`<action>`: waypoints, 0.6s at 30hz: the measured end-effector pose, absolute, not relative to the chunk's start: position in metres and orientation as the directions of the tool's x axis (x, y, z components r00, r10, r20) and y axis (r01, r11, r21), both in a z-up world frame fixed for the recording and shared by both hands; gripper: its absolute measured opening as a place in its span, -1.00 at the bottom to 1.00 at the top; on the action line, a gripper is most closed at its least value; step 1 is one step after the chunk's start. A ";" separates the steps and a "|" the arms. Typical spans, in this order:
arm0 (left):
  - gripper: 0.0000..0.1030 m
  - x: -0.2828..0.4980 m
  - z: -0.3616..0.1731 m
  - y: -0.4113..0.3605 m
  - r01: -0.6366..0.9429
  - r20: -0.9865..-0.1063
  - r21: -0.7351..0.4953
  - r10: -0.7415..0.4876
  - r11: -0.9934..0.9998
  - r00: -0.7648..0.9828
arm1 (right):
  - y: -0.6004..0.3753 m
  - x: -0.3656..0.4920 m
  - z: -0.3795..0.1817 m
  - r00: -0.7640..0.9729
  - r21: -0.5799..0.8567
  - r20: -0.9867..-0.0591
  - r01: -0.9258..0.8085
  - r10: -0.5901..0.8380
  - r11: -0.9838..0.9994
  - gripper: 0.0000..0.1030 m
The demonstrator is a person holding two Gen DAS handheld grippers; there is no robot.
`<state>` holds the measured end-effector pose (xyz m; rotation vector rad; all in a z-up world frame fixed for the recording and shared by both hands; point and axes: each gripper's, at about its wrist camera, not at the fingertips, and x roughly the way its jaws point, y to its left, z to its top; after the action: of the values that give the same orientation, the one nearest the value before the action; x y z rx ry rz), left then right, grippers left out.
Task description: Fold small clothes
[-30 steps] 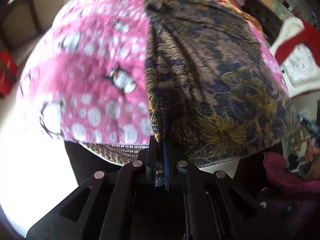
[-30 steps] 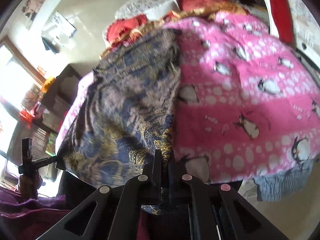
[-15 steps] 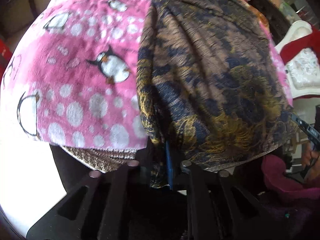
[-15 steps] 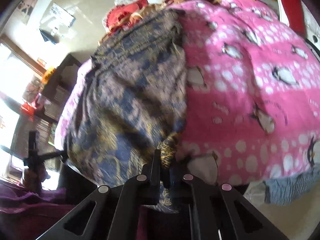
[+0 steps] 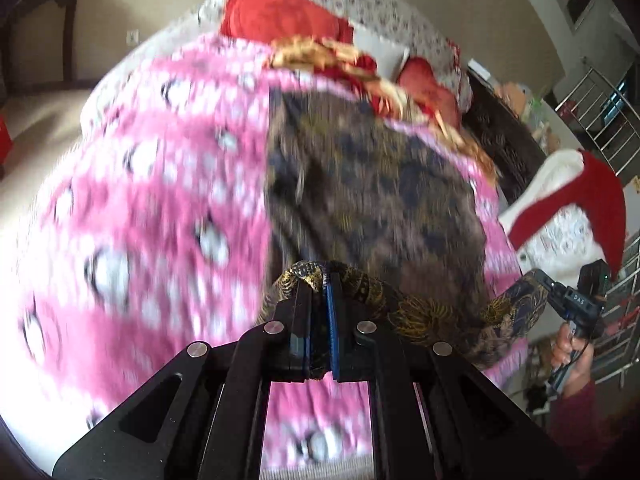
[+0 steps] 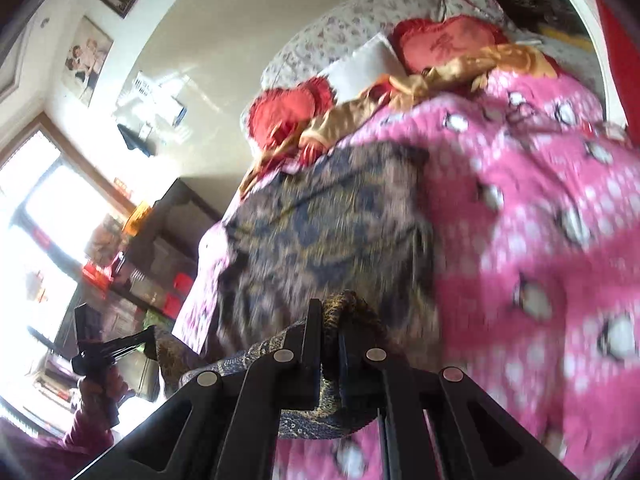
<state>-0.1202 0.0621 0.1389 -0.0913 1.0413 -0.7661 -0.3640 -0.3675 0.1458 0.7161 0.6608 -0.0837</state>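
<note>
Both the left hand-held gripper (image 5: 320, 280) and right hand-held gripper (image 6: 330, 306), each clamped on the patterned cloth (image 5: 372, 184), have lifted its near edge off the pink blanket (image 5: 140, 200).

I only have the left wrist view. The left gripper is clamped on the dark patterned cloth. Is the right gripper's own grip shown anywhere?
Observer: Yes, in the right wrist view the right gripper is shut on a bunch of the dark patterned cloth.
Operator: Anything beyond the bed on that side?
Observer: A bright window beside dark shelving.
Operator: Is my gripper visible there?
Observer: Yes, the left gripper pinches the cloth's other corner.
</note>
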 end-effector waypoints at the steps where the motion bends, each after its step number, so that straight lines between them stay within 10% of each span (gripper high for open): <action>1: -0.90 -0.110 0.141 0.057 0.529 -0.739 -0.406 -0.609 0.745 0.290 | -0.376 -0.354 0.147 0.801 0.579 -0.585 0.299 0.130 0.759 -0.89; 18: -0.90 0.033 0.124 -0.040 0.462 -0.745 -0.410 -0.581 0.786 0.327 | -0.493 -0.226 0.133 0.797 0.577 -0.603 0.462 -0.030 0.673 -0.93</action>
<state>0.0333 -0.0398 0.1242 -0.1313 1.0320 -0.6858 -0.2259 -0.4931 0.1332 0.7920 0.5971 -0.2965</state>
